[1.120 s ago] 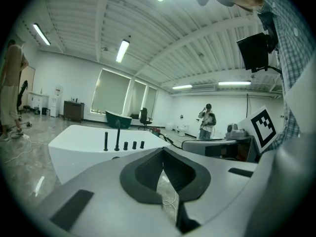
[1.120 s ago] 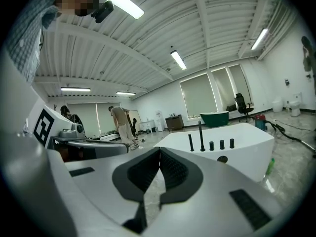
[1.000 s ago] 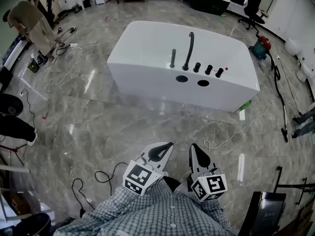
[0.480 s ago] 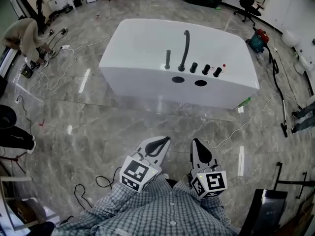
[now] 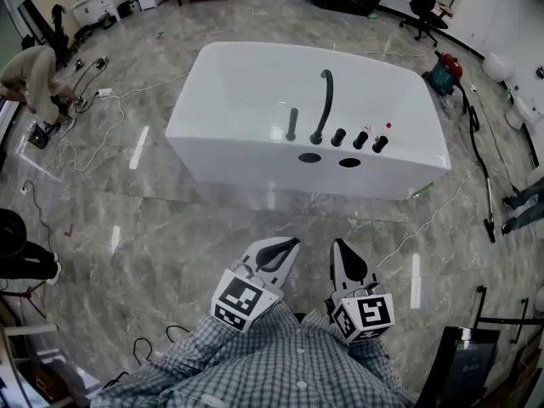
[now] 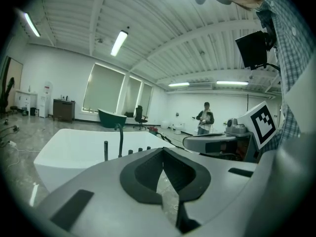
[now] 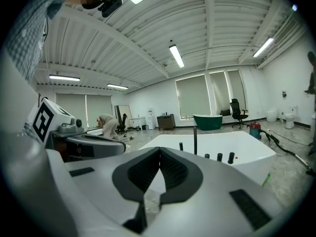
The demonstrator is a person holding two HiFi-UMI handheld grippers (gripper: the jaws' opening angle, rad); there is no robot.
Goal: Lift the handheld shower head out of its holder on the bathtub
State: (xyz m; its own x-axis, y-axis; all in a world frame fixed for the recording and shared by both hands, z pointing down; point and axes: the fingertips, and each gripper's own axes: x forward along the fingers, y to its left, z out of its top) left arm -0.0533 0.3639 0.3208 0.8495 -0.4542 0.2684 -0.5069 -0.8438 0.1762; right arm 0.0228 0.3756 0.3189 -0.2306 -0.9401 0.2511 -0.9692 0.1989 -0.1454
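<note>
The left gripper [image 5: 287, 246] and the right gripper [image 5: 339, 248] were held low and side by side in front of the person's checked shirt [image 5: 289, 372], well short of the bathtub [image 5: 246, 75]. The left tongs had their jaws pressed together with nothing between them. The right tongs were closed and empty in the same way.

Beyond a stretch of marble floor [image 5: 170, 219] stood the white tub. The handheld shower head [image 5: 291, 122], a short dark rod, stood upright in its holder [image 5: 291, 138] on the tub's near rim, untouched. Just to its right rose the tall curved spout [image 5: 324, 100], followed by a row of dark knobs [image 5: 360, 139]. At the far left another person [image 5: 25, 68] bent low over the floor.
</note>
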